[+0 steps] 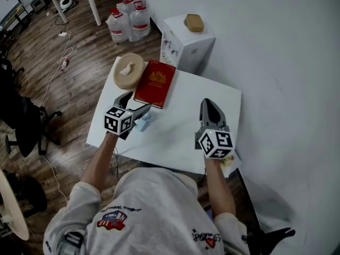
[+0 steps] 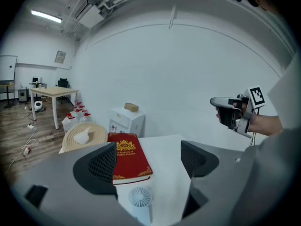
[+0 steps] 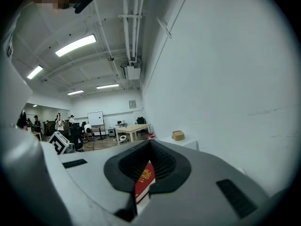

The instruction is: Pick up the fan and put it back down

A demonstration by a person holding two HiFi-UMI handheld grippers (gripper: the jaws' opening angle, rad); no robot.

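A small pale-blue handheld fan (image 1: 144, 120) rests on the white table (image 1: 186, 126). My left gripper (image 1: 137, 104) is open just above it. In the left gripper view the fan (image 2: 140, 199) shows low between the two spread jaws of my left gripper (image 2: 148, 161), its round grille facing the camera, and neither jaw touches it. My right gripper (image 1: 208, 104) hovers over the table's right half, shut with nothing in it. In its own view my right gripper (image 3: 149, 147) has its jaws pressed together. It also appears in the left gripper view as my right gripper (image 2: 230, 109).
A red book (image 1: 155, 83) lies just beyond the fan, with a straw hat (image 1: 128, 70) to its left at the table's far corner. A white cabinet (image 1: 186, 44) carrying a brown block (image 1: 194, 23) stands behind the table, with water bottles (image 1: 130, 17) beyond it. The white wall runs along the right.
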